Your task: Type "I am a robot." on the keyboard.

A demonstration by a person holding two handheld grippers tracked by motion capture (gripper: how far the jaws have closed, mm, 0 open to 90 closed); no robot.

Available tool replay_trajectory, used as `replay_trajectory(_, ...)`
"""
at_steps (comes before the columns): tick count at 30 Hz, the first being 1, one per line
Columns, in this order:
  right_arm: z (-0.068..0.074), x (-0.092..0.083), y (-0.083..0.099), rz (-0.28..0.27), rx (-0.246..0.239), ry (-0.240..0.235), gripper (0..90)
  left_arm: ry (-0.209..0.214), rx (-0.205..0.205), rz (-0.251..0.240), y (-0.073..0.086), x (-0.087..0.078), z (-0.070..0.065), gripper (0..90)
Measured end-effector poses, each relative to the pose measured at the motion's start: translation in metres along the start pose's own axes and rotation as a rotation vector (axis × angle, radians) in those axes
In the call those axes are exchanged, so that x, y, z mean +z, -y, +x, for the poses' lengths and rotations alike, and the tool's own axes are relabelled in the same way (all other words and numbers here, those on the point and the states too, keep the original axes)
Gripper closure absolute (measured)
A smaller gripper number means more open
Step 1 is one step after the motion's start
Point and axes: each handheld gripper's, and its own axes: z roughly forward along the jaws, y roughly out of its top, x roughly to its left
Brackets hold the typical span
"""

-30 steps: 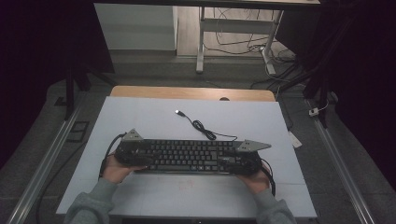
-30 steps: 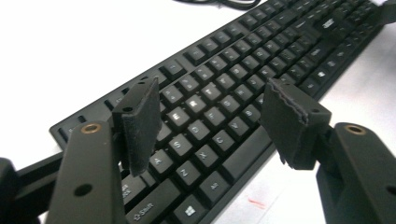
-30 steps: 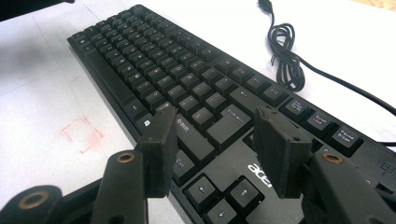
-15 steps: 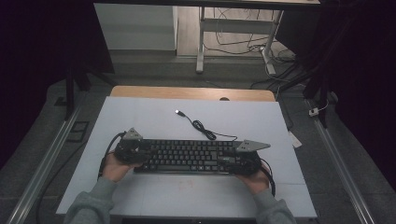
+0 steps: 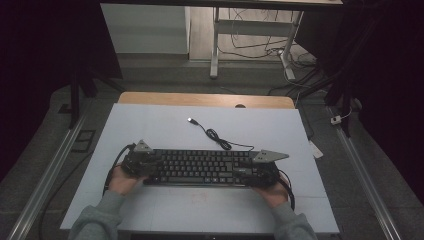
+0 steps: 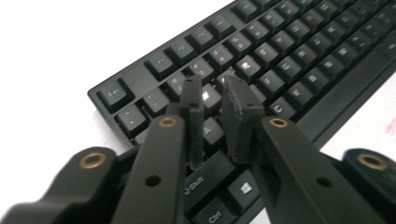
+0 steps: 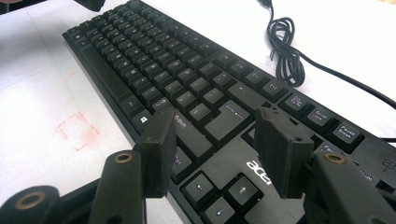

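Keyboard point(image 5: 205, 167) is lying flat on the white table point(image 5: 150, 125), near the person's edge; left gripper point(image 6: 219, 100) is hovering over its left-end keys — jaws just closing, nearly together, gripping nothing; right gripper point(image 7: 217, 144) is standing wide over the arrow keys, empty — both ends need matched, level grips.

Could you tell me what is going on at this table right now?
A person holds a gripper in each hand over a black keyboard lying on the white table. The left gripper is above the keyboard's left end; its jaws have just been closing and stand nearly together over the keys, with nothing between them. The right gripper hovers open over the right end. The keyboard's cable lies loosely coiled behind it.
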Motion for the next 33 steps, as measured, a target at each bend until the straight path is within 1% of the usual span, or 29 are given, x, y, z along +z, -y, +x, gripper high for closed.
replay_trajectory(2,0.0,0.0,0.0,0.0,0.0,0.0,49.0,0.004,0.002,0.006,0.001,0.001,0.001,83.6)
replay_trajectory(5,-0.001,0.0,0.0,0.002,0.001,0.002,49.0,-0.004,0.0,0.021,0.003,0.004,0.002,88.7)
replay_trajectory(13,-0.001,0.0,0.001,0.006,0.002,0.004,48.9,0.001,-0.003,0.037,0.005,0.009,0.002,89.1)
replay_trajectory(22,-0.001,0.001,0.001,0.009,0.0,0.008,49.0,0.004,0.016,0.053,0.004,0.013,-0.001,89.1)
replay_trajectory(27,-0.001,0.001,0.001,0.005,0.002,0.007,48.9,0.002,0.019,0.054,0.004,0.015,-0.002,89.1)
replay_trajectory(28,-0.001,0.001,0.001,0.005,0.002,0.007,48.9,0.001,0.02,0.061,0.005,0.016,-0.002,89.1)
replay_trajectory(33,-0.001,0.001,0.001,0.006,-0.001,0.005,48.9,-0.007,0.025,0.053,0.005,0.017,-0.003,89.2)
